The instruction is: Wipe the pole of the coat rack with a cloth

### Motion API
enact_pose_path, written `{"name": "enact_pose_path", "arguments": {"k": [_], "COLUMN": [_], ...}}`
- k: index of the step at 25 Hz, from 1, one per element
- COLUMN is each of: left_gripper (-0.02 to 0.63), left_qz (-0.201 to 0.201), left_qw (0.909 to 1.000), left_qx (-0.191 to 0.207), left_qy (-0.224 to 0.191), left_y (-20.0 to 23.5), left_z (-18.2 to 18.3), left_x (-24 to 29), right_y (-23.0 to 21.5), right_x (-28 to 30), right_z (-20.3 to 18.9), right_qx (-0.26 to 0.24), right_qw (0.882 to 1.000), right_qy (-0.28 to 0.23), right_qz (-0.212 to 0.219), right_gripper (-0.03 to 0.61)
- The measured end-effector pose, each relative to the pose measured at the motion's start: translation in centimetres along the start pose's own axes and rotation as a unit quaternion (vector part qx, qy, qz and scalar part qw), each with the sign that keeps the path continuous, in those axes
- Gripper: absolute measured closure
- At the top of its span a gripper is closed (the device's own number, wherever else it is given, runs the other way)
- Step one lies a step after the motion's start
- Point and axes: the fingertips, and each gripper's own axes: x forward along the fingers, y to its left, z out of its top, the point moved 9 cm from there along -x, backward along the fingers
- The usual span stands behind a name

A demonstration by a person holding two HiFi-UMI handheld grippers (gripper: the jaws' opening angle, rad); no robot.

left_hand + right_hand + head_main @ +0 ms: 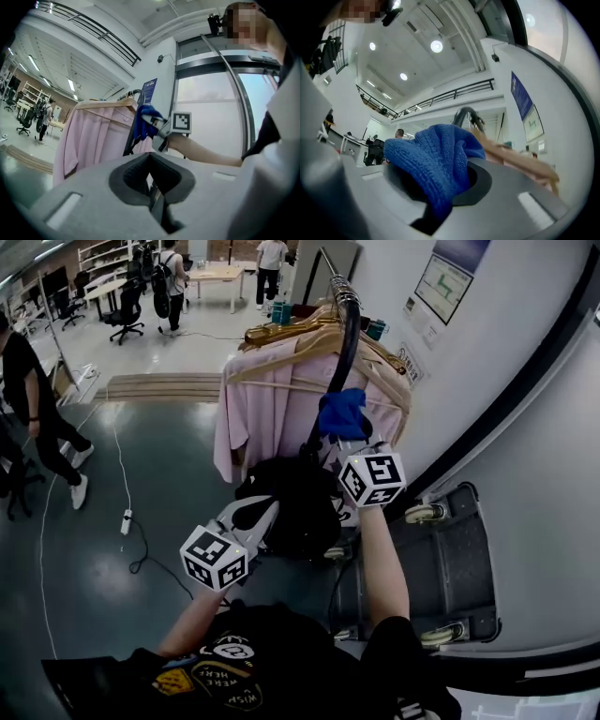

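Note:
The coat rack's black pole [346, 343] curves up ahead of me, with wooden hangers [300, 341] and a pink garment [267, 409] hanging on it. My right gripper [349, 439] is shut on a blue knitted cloth [341, 413], which is pressed against the pole just below the hangers. In the right gripper view the cloth [436, 157] bulges out of the jaws and the pole [464, 115] rises behind it. My left gripper [255, 512] hangs lower left, shut and empty, by a black garment [295, 502]. From the left gripper view, the cloth [143, 122] sits against the pole [131, 129].
A white wall with a poster [442, 285] runs close on the right. A grey wheeled cart [455, 563] stands at its foot. A power strip [126, 521] and its cable lie on the dark floor at left. People stand by desks [217, 276] far behind.

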Motion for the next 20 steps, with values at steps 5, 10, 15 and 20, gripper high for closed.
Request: {"name": "enact_pose_path", "arguments": {"k": [5,10,15,20], "left_gripper": [0.614,0.614,0.614,0.614], "left_qz": [-0.034,-0.037,0.023,0.044], "left_qw": [0.9993,0.9992,0.9994,0.9980], "left_qx": [0.001,0.008,0.026,0.046], "left_qy": [0.013,0.012,0.001,0.000], "left_y": [-1.2,-1.8,-1.0,-1.0], "left_z": [-0.5,-1.0,-1.7,-2.3], "left_x": [2.2,2.6,1.4,0.1], "right_y": [0.3,1.4,5.4,8.0], "right_x": [-2.1,-8.4,-15.8,-18.9], "right_z": [-8.2,-7.2,-8.2,-9.6], "right_qx": [0.032,0.067,0.087,0.120], "right_qw": [0.989,0.992,0.989,0.982], "right_qy": [0.143,0.105,0.101,0.115], "right_qz": [-0.008,-0.034,-0.069,-0.089], "right_gripper": [0.543,0.545,0.545,0.546]}}
